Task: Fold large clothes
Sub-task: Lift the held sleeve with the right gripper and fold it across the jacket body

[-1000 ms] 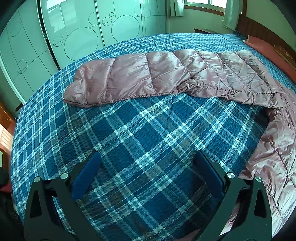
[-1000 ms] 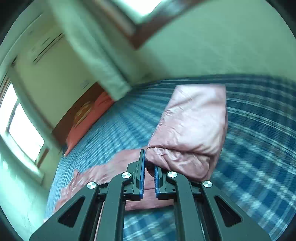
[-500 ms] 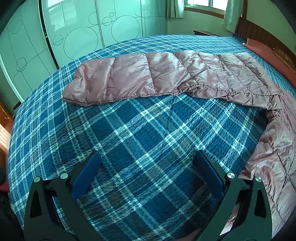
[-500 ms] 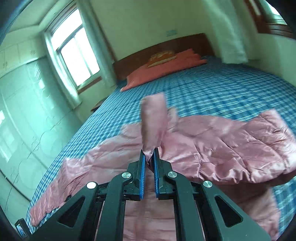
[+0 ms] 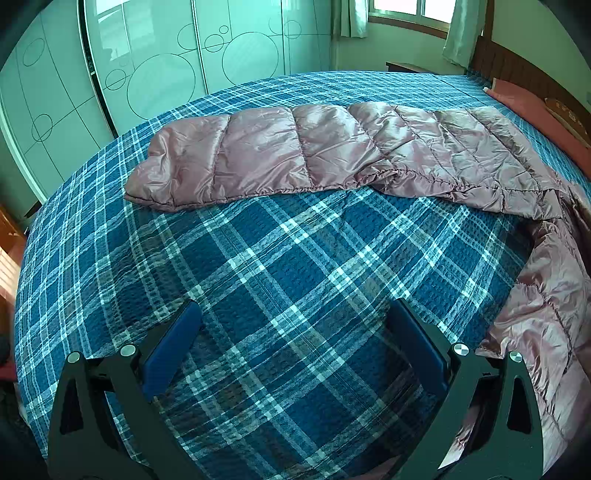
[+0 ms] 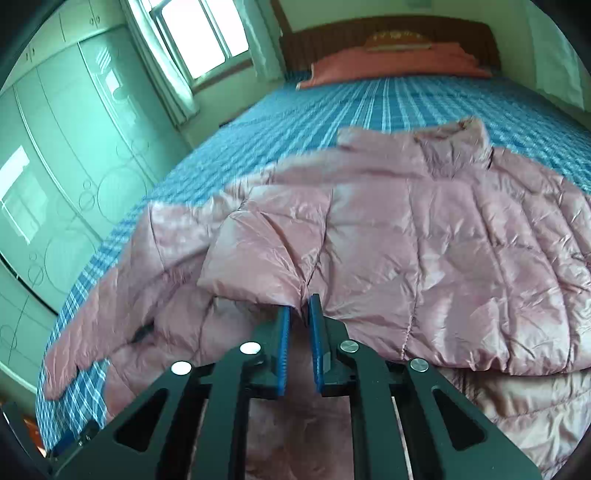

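One sleeve (image 6: 266,254) lies folded across the pink jacket (image 6: 443,251) — right tool (image 6: 300,308) just loosening; left tool (image 5: 295,325) wide open, empty — other sleeve (image 5: 258,162) unfolded.

A blue plaid bedspread (image 5: 280,258) covers the bed; far off lie a coral pillow (image 6: 391,62), wooden headboard (image 6: 388,31), curtained window (image 6: 199,37); circle-patterned wardrobe doors (image 5: 155,66) stand left.

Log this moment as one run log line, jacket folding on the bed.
stage: sleeve folded onto pink jacket | right gripper: jaws just opening, sleeve cuff at tips | left gripper: open, over bedspread
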`<state>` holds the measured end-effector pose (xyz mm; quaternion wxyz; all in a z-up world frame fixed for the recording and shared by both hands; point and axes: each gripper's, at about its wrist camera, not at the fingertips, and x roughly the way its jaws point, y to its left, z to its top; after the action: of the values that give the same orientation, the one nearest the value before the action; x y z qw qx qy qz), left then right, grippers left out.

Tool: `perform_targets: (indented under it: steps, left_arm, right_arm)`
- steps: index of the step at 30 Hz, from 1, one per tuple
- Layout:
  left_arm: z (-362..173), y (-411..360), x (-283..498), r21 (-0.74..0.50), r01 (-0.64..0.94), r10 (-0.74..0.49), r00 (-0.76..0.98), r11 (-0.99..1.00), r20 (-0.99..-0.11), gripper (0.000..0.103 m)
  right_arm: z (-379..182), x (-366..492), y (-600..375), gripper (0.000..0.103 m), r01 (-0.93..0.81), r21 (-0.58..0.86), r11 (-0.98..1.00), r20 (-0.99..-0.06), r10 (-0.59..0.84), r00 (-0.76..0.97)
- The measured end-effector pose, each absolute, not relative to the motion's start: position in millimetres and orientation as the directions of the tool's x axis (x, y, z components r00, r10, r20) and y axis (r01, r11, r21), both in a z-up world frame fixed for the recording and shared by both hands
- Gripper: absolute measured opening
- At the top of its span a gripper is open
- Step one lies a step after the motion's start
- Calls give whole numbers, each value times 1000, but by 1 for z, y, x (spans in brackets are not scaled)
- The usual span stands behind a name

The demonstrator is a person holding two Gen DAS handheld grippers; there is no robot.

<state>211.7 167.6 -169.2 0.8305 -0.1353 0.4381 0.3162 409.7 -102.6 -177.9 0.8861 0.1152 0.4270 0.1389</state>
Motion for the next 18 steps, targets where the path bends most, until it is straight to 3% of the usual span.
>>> perform_targets:
  steps: [1,3,8,13,15,17,18]
  left_arm:
    - [-169,167,211,52,-644,406,416,763,-813,101]
    - [-169,168,212,51,-644,406,417,763,-813,101]
    - [-169,167,211,51,-644,407,417,763,-813,101]
    - [-169,168,212,57,-644,412,416,763,-811,101]
    - [-169,168,213,56,-644,411,416,763,-811,101]
    - [-169,167,212,56,-644,411,416,763,-811,101]
    - [-169,167,212,56,-644,411,416,763,-811,101]
  right_arm:
    - [-177,407,-104,38,-158,334,929,-722,360,590]
    - [-166,395,-114,53,-178,361,915,-699,392,599]
    - [-127,367,-185,54,-124,334,934,-645,322,693]
    - [-132,365,-294,54,191,139,972,-694,-42,718]
    - [-157,369,-323,53,261,118,958,-749,-87,657]
    - [-190,376,-341,51,261,137,956,-811,-43,584]
    - [-190,376,-342,51,242,139,960,-800,-35,599]
